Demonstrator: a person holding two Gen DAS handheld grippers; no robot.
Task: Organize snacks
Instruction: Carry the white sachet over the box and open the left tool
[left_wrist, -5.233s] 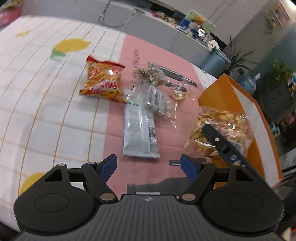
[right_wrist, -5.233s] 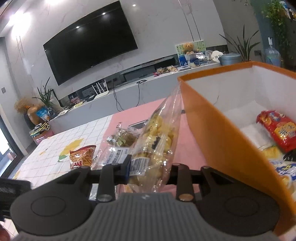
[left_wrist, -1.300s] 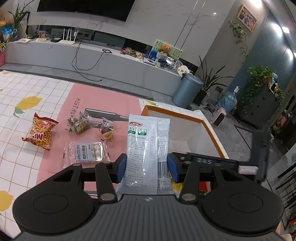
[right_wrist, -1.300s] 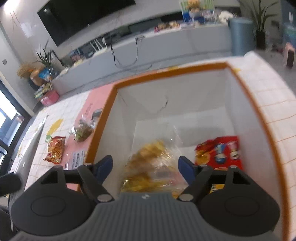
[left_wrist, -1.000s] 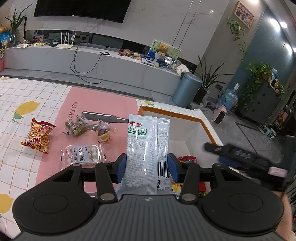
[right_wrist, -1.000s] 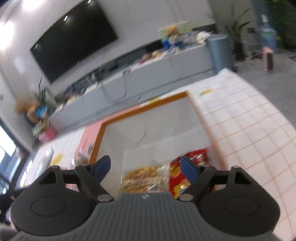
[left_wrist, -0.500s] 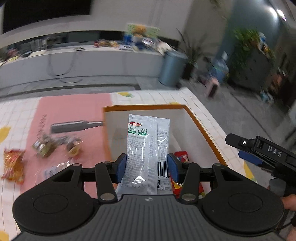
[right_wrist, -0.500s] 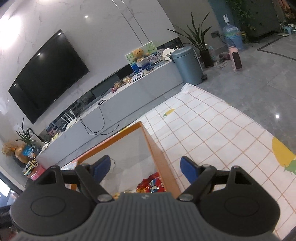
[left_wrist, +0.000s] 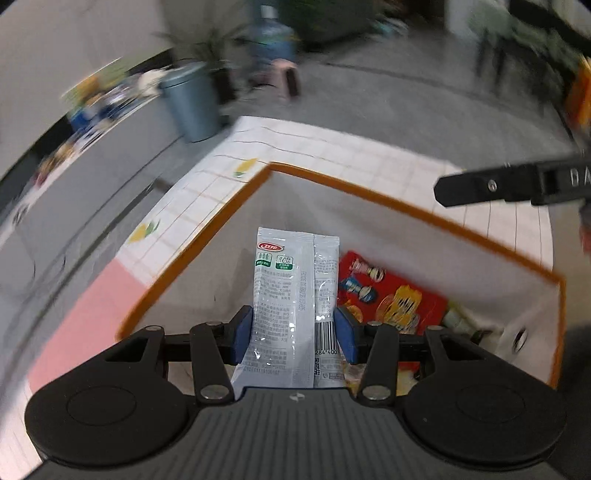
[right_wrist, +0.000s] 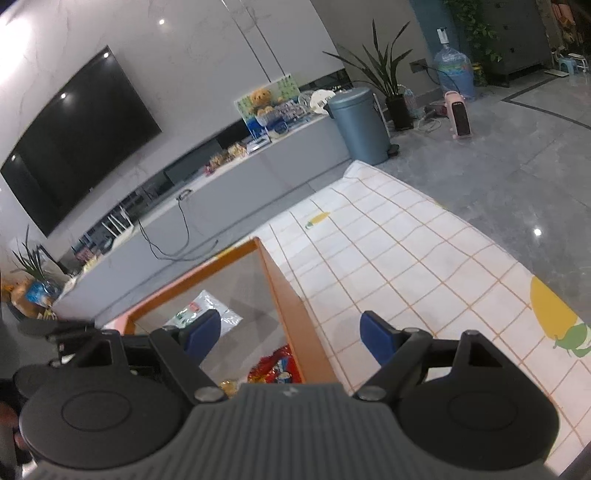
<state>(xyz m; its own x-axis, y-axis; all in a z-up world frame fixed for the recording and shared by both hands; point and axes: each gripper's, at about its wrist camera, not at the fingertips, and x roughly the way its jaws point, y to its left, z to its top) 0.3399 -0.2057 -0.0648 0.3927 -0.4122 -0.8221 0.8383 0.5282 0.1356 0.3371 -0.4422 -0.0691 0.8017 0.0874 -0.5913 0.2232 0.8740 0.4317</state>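
here the left gripper (left_wrist: 294, 334) is clenched on a silver snack sachet (left_wrist: 295, 295), its blue pads pressing both long edges so the packet stands upright between them, printed side toward the camera with a red logo and green marks near its top and a barcode low on its right. the sachet hangs over the open orange-rimmed box (left_wrist: 369, 194), whose pale inner walls spread ahead of and below the fingers. just beyond the right pad, down on the box floor, lies a red snack bag (left_wrist: 391, 295) with cartoon figures on it, and further right of that a small greenish packet (left_wrist: 458, 321) sits against the wall, too blurred to read. the right gripper (right_wrist: 291, 332) is released, its blue pads spread wide apart with nothing between them; it straddles the box's near orange wall, left pad over the interior, right pad over the white checked mat (right_wrist: 424, 266). below its left pad the red bag and some yellow snacks (right_wrist: 229, 386) show inside the box.
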